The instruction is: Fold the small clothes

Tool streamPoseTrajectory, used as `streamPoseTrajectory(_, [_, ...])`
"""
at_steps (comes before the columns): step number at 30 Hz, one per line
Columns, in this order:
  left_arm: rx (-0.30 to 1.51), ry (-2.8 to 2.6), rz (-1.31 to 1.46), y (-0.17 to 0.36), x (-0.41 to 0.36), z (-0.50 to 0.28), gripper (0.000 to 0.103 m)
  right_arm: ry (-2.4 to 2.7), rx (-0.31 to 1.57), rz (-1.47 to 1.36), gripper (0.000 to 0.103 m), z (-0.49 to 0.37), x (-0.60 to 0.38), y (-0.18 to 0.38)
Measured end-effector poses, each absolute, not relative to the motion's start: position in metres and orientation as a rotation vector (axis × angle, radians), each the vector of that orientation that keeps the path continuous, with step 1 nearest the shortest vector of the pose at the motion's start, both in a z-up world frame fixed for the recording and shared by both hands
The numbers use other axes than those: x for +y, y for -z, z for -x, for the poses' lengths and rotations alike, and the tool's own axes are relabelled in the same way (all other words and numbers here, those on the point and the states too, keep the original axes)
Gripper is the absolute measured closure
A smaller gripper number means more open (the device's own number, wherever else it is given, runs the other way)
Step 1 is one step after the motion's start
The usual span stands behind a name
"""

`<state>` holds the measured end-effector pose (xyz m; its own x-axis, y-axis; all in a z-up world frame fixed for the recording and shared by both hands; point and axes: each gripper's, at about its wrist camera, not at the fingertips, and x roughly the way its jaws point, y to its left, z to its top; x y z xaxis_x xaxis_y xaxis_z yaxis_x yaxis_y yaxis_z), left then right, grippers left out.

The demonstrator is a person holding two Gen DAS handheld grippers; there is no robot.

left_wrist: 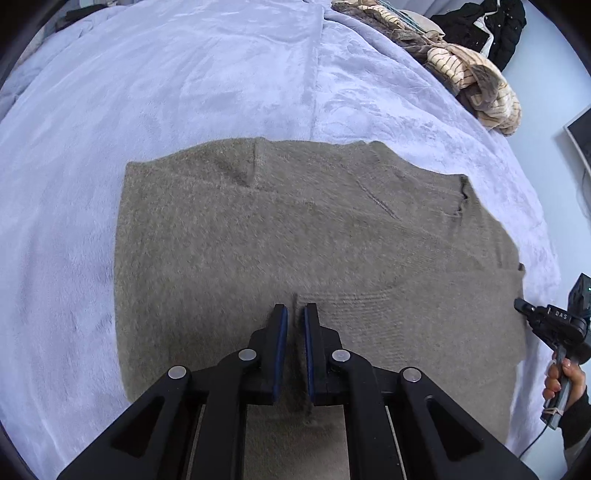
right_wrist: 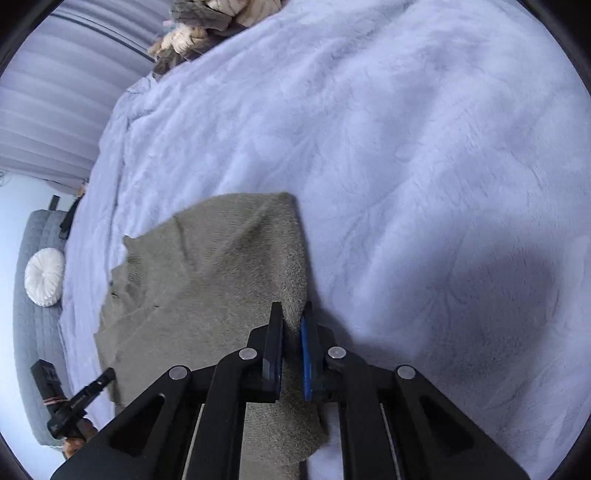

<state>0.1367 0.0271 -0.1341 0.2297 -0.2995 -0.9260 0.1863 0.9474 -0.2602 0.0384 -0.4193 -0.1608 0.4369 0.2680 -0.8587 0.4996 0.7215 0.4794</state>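
Observation:
A grey-brown knit garment (left_wrist: 295, 229) lies spread flat on a pale lavender blanket (left_wrist: 184, 74). My left gripper (left_wrist: 295, 310) points down at its near part, shut on a thin ridge of the knit that stands between the blue pads. My right gripper (right_wrist: 291, 310) is shut on the garment's (right_wrist: 207, 280) right edge, where the fabric rises into its jaws. In the left wrist view a hand (left_wrist: 565, 384) holds the right gripper (left_wrist: 521, 305) at that edge. The left gripper (right_wrist: 109, 374) shows at the lower left of the right wrist view.
A heap of striped beige and brown clothes (left_wrist: 476, 81) and a black jacket (left_wrist: 491, 26) lie at the blanket's far right edge. A grey padded seat (right_wrist: 33, 350) with a round white cushion (right_wrist: 44, 277) stands beside the bed. Curtains (right_wrist: 55, 92) hang behind.

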Motion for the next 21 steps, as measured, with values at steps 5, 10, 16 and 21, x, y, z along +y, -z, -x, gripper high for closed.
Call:
streamPoseTrajectory(5, [1.298,0.268,0.079,0.126,0.041,-0.140,0.094,0.239,1.122,-0.833,0.092,-0.028,-0.419,0.157])
streamPoseTrajectory(10, [1.283,0.355,0.059,0.105,0.050,-0.123,0.094,0.246,1.105,-0.708,0.086,-0.006,-0.401,0.124])
streamPoseTrajectory(16, [1.274,0.462,0.068,0.100,0.020,-0.120,0.094,0.167,1.116,-0.654,0.086,0.010,-0.365,0.111])
streamPoseTrajectory(21, [1.332,0.376,-0.035,0.125,-0.001,-0.116,0.094,0.118,1.172,-0.571,0.086,0.000,-0.334,0.118])
